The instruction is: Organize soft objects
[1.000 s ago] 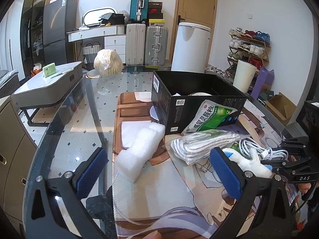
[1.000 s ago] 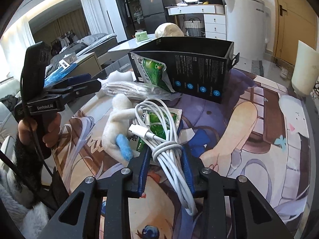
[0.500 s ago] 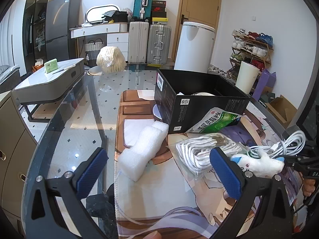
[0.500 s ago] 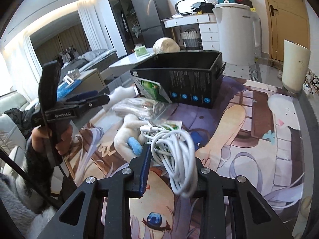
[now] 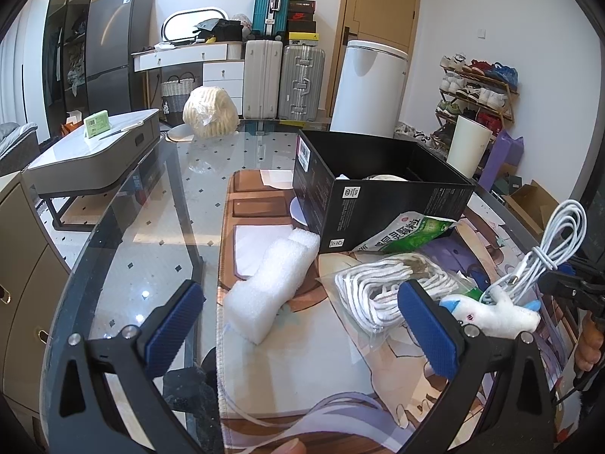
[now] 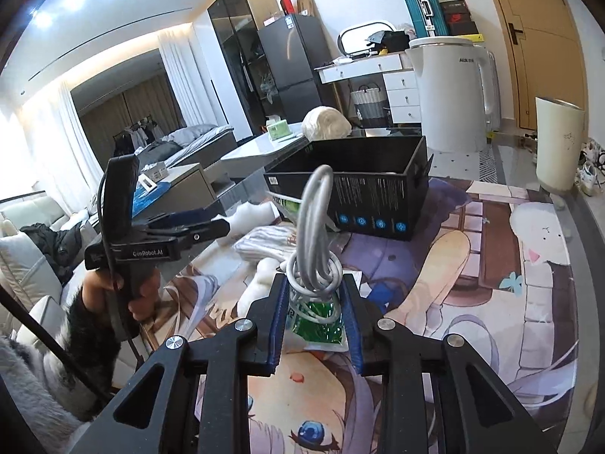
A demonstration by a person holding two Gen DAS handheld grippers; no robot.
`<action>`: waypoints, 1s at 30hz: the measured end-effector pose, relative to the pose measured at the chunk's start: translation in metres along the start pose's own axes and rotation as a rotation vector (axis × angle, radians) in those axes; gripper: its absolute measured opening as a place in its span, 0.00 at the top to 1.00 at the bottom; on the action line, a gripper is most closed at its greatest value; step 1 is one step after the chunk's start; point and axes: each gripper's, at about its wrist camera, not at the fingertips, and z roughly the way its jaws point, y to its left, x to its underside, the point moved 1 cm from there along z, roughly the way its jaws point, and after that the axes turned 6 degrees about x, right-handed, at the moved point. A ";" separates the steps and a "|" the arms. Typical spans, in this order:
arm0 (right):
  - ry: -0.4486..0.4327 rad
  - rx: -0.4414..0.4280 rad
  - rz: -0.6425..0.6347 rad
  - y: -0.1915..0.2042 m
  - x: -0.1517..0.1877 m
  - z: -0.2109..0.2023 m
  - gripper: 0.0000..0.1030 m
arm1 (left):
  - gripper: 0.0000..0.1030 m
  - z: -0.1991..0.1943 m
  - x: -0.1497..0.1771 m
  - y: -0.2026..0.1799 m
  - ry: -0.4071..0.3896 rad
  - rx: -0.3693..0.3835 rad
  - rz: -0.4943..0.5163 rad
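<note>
My right gripper (image 6: 314,287) has a coiled white cable (image 6: 312,242) between its blue pads, and the jaws are closing on it. The cable hangs clear of the mat, its loop standing up in front of the black open box (image 6: 363,204). In the left wrist view the cable (image 5: 556,242) rises at the right edge above a white plush toy (image 5: 495,312). My left gripper (image 5: 298,299) stands wide open and holds nothing. It is above the mat, near a white foam piece (image 5: 272,283) and a bag of white rope (image 5: 378,287).
A green packet (image 5: 408,234) leans on the box, and another (image 6: 317,317) lies under my right gripper. The printed mat (image 5: 302,359) covers a glass table (image 5: 143,249) whose edge curves at the left. A bagged yarn ball (image 5: 210,111) sits at the far end.
My right gripper has risen with the cable, lifting it off the mat and away from the plush toy. The cable's loop now stands upright. My left gripper has stayed put.
</note>
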 end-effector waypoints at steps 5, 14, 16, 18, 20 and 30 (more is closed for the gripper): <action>-0.010 0.000 -0.005 0.002 -0.001 0.001 0.79 | 0.00 0.004 0.000 0.004 0.034 -0.009 -0.016; -0.003 0.002 -0.029 0.007 0.000 0.006 0.79 | 0.06 0.021 -0.004 0.018 0.130 -0.034 -0.037; -0.003 0.001 -0.029 0.006 0.000 0.005 0.79 | 0.13 0.025 -0.003 0.018 0.150 -0.014 -0.036; -0.004 -0.001 -0.030 0.006 0.001 0.005 0.79 | 0.33 0.029 -0.002 0.017 0.170 -0.002 -0.035; -0.005 0.000 -0.033 0.006 0.001 0.006 0.79 | 0.51 0.030 -0.002 0.017 0.183 0.023 -0.040; -0.004 -0.001 -0.075 0.009 0.006 0.002 0.79 | 0.81 0.008 0.003 0.007 0.084 0.077 -0.009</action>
